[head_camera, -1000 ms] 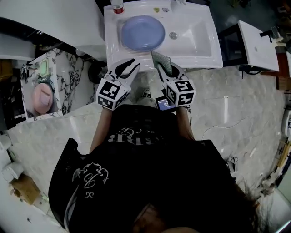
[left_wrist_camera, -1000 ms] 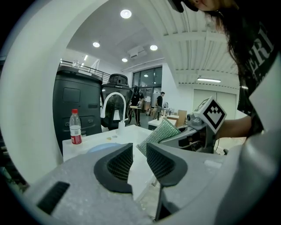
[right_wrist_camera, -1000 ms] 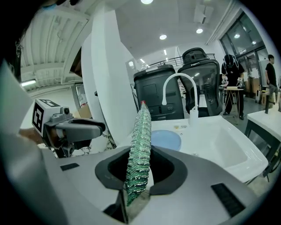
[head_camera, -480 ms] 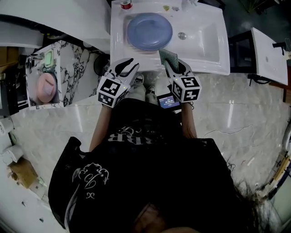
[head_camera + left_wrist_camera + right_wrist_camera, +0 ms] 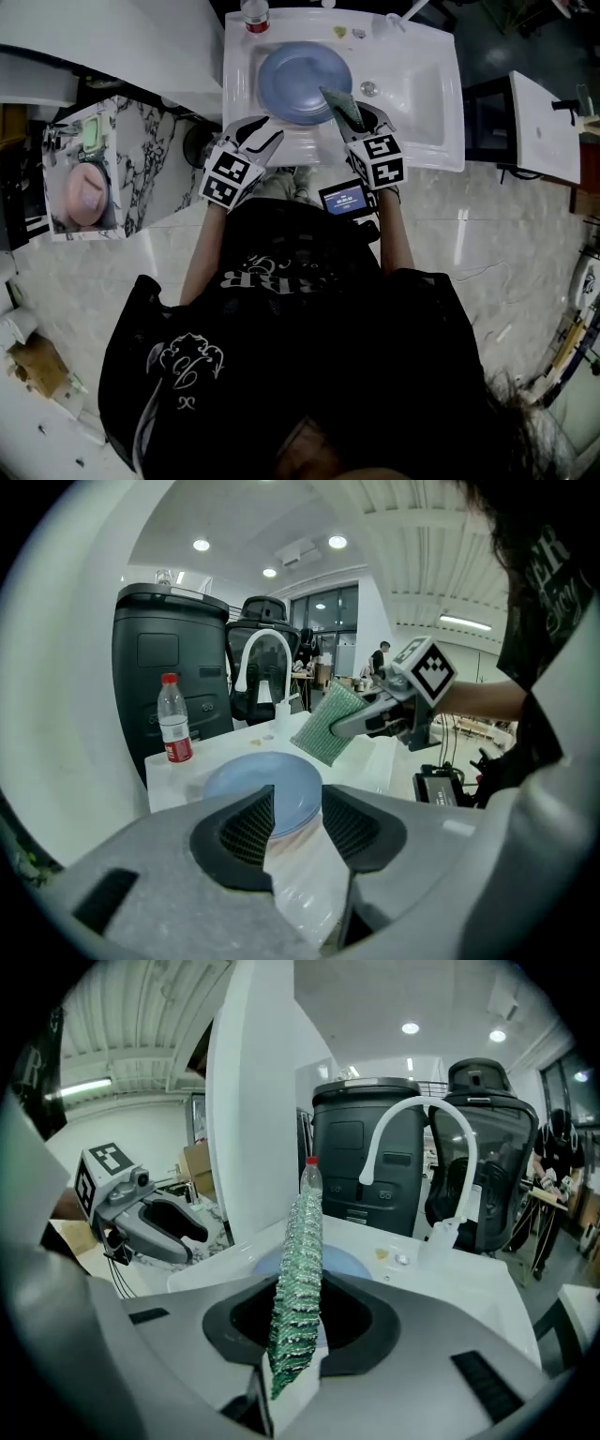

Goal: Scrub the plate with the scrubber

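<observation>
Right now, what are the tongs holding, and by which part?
Right tongs pinch the green scrubber by its near edge, edge-on. Left tongs are opening, with nothing between them.

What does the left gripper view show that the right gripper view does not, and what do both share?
Only the left gripper view: the right hand-held gripper from outside, holding the scrubber with its flat green face showing. Only the right gripper view: the left hand-held gripper from outside, its jaws opening with nothing between them, and the scrubber seen edge-on, clamped in the right one's own jaws. Both: the blue plate in the white sink, the red-capped bottle and the white faucet.
</observation>
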